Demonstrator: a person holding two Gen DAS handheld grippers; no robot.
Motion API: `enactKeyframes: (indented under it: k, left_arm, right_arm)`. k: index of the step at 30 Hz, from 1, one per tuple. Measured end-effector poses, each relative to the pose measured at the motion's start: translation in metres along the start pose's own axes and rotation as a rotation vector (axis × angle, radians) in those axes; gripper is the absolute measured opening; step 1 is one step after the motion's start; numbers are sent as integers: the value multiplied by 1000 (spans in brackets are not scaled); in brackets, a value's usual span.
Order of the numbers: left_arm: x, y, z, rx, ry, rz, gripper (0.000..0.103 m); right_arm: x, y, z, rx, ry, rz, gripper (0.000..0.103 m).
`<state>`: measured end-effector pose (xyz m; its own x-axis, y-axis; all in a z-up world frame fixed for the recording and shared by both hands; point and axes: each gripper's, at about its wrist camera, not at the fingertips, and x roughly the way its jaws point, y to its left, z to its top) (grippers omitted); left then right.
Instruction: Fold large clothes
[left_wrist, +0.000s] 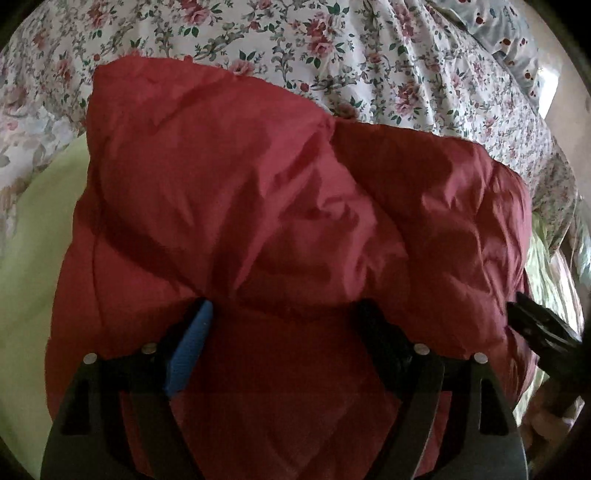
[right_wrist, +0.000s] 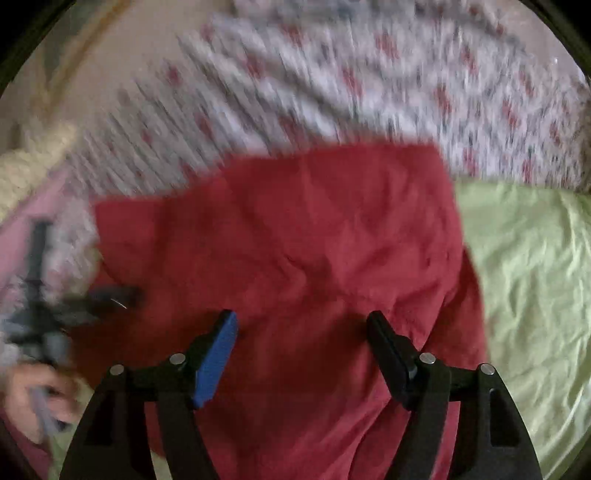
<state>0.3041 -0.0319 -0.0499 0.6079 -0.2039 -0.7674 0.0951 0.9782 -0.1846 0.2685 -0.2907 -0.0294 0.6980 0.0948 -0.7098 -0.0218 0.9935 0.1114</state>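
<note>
Both tools stand with their fingers spread wide and nothing between them. From the left wrist view, the left tool (left_wrist: 284, 325) sits low over a red padded garment (left_wrist: 280, 206), its blue-padded finger (left_wrist: 190, 347) and its black finger (left_wrist: 384, 332) down at the cloth, though whether they press into it cannot be told. The garment lies bunched and puffy, with deep creases and a fold running across its middle. It rests on a pale green sheet (left_wrist: 33, 258) at the left, and beyond it a floral bedcover (left_wrist: 332, 55) spreads over the bed. At the right edge of this view a dark part of the right tool (left_wrist: 535, 328) reaches the side of the garment.

From the right wrist view, the right tool (right_wrist: 301, 332) hangs over the same red garment (right_wrist: 295, 236), which looks flatter here. The green sheet (right_wrist: 528, 280) lies to its right, and the floral bedcover (right_wrist: 332, 81) is heavily blurred. At the left edge, also blurred, the left tool (right_wrist: 48, 310) shows beside the garment, with the person's hand (right_wrist: 29, 395) holding it.
</note>
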Motion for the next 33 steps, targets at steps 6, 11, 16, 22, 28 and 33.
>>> enactKeyframes:
  k: [6, 11, 16, 22, 28, 33]
  left_arm:
    - [19, 20, 10, -10, 22, 10, 82]
    - [33, 26, 17, -37, 13, 21, 84]
    - [13, 27, 9, -41, -22, -21, 84]
    - [-33, 51, -12, -126, -63, -124, 84]
    - [-58, 76, -25, -184, -98, -145, 84]
    - [-66, 96, -36, -192, -107, -133, 84]
  right_arm:
    - [28, -23, 24, 96, 24, -29, 74]
    - [45, -27, 26, 126, 50, -31, 74]
    - [47, -27, 26, 135, 44, -18, 74]
    - [39, -31, 25, 148, 36, -13, 74]
    - [13, -32, 21, 168, 12, 4, 76]
    - [-16, -32, 12, 178, -16, 27, 76]
